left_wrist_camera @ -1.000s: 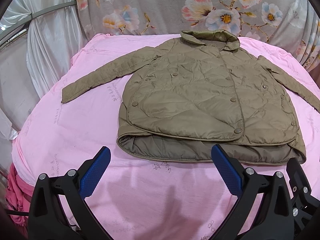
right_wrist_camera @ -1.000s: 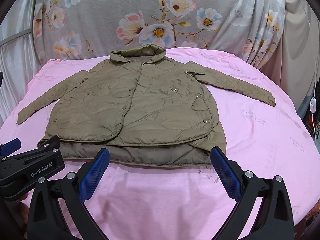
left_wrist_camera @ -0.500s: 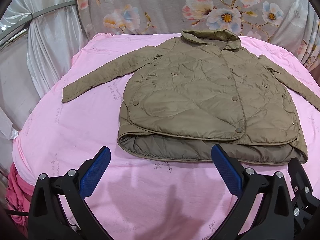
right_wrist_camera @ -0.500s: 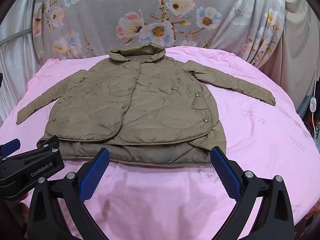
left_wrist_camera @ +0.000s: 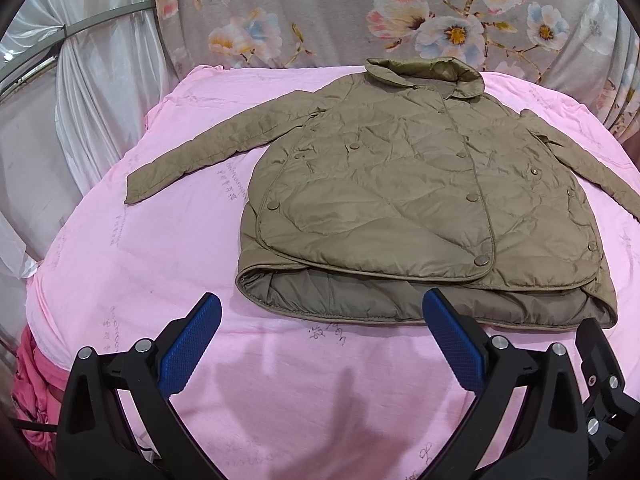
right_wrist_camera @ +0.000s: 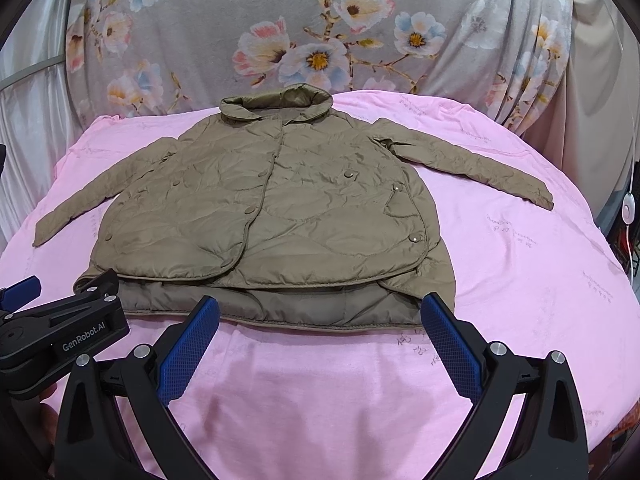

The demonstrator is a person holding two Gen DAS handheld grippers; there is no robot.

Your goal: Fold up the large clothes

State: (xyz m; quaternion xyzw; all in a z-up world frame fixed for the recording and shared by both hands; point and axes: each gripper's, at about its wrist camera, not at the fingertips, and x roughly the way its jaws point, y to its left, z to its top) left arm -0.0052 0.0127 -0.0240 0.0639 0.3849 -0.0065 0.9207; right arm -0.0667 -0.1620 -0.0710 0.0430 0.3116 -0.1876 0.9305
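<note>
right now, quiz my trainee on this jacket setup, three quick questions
1. True or false: the left gripper has its jaws shut on the jacket.
2. Which end of the jacket lies farthest from the grippers? A collar, B hem, C a cuff.
3. Fill in: the jacket lies on a ___ sheet.

Key: 1 false, both it and the right gripper are open and short of the hem. 2 A. 3 pink.

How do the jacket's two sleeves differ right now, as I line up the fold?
The left sleeve shows whole in both views; the right sleeve shows its cuff only in the right wrist view. The left sleeve joins the body smoothly; the right sleeve has a crease at the shoulder. Both lie flat, spread outward on the pink sheet.
</note>
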